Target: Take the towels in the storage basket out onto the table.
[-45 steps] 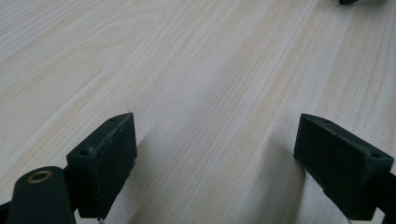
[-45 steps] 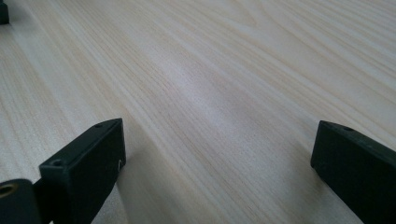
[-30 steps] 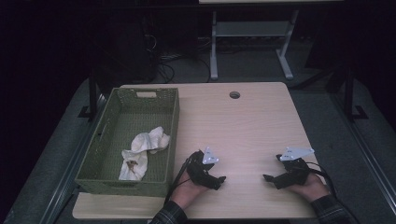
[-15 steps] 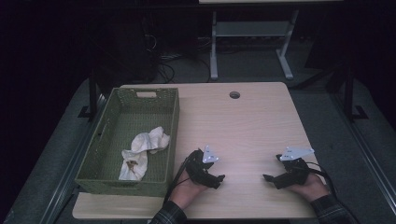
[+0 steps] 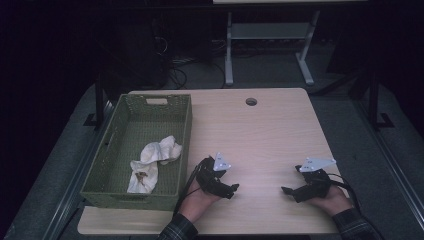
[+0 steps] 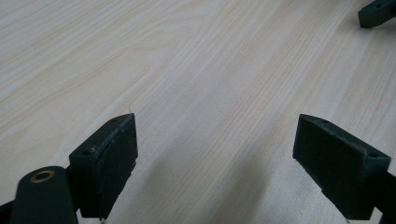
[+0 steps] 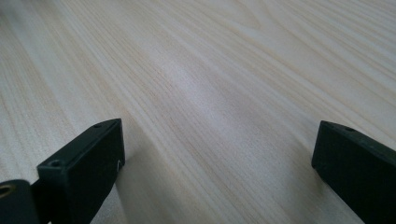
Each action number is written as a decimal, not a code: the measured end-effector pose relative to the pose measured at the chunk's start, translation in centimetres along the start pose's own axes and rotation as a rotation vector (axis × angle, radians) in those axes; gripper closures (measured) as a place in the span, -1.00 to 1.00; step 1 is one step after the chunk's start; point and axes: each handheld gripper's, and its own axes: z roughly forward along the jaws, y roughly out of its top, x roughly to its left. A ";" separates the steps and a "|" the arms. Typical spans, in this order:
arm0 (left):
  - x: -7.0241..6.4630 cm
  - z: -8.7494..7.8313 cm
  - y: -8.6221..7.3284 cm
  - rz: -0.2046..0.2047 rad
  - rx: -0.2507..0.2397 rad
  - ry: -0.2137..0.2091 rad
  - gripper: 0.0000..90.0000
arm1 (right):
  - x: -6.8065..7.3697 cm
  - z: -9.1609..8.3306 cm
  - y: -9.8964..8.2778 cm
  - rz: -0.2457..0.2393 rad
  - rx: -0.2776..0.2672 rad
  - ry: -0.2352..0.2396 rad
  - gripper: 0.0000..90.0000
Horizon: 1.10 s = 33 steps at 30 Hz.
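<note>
Grippers at rest on the bench (image 5: 270, 130): left gripper (image 5: 231, 188) and right gripper (image 5: 286, 190) lay near the front edge, fingers spread and empty; white cloth (image 5: 150, 162) lay inside the green basket (image 5: 186, 120), beside the left gripper

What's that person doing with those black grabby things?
A person sits at a wooden table with a gripper in each hand. The left gripper and the right gripper both rest low on the bare wood near the front edge, pointing toward each other. Both have their jaws wide open and hold nothing. Beside the left one stands a green basket with a crumpled white cloth lying inside. Nobody is touching the cloth or the basket right now.
</note>
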 end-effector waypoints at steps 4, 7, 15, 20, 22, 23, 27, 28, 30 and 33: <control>-0.1 -0.1 0.1 -0.001 -0.001 -0.003 -0.71 | 0.0 0.0 0.0 0.000 0.000 0.001 -0.95; -0.2 -0.2 0.3 0.002 -0.005 -0.002 -0.71 | 0.0 0.0 0.0 0.000 0.000 0.001 -0.95; -0.1 -0.8 0.7 -0.018 -0.012 -0.008 -0.70 | 0.0 0.0 0.0 0.000 0.000 0.001 -0.95; -0.1 -1.0 1.0 -0.015 -0.012 -0.006 -0.70 | 0.0 0.0 0.0 0.000 0.000 0.001 -0.95; -0.1 -1.1 1.0 -0.024 -0.013 -0.013 -0.70 | 0.0 0.0 0.0 0.000 0.000 0.001 -0.95; -0.2 -1.3 1.2 -0.023 -0.013 -0.014 -0.70 | 0.0 0.0 0.0 0.000 0.000 0.001 -0.95; -0.1 -1.7 1.5 -0.025 -0.019 -0.009 -0.70 | 0.0 0.0 0.0 -0.001 0.000 0.001 -0.95; -0.1 -1.8 1.6 -0.024 -0.023 -0.006 -0.70 | 0.0 0.0 0.0 0.000 0.000 0.001 -0.95; 0.0 -2.1 1.8 -0.025 -0.027 -0.005 -0.70 | 0.0 0.0 0.0 0.000 0.000 0.001 -0.95; 0.0 -2.3 2.0 -0.025 -0.030 -0.010 -0.70 | 0.0 0.0 0.0 0.000 -0.001 0.001 -0.95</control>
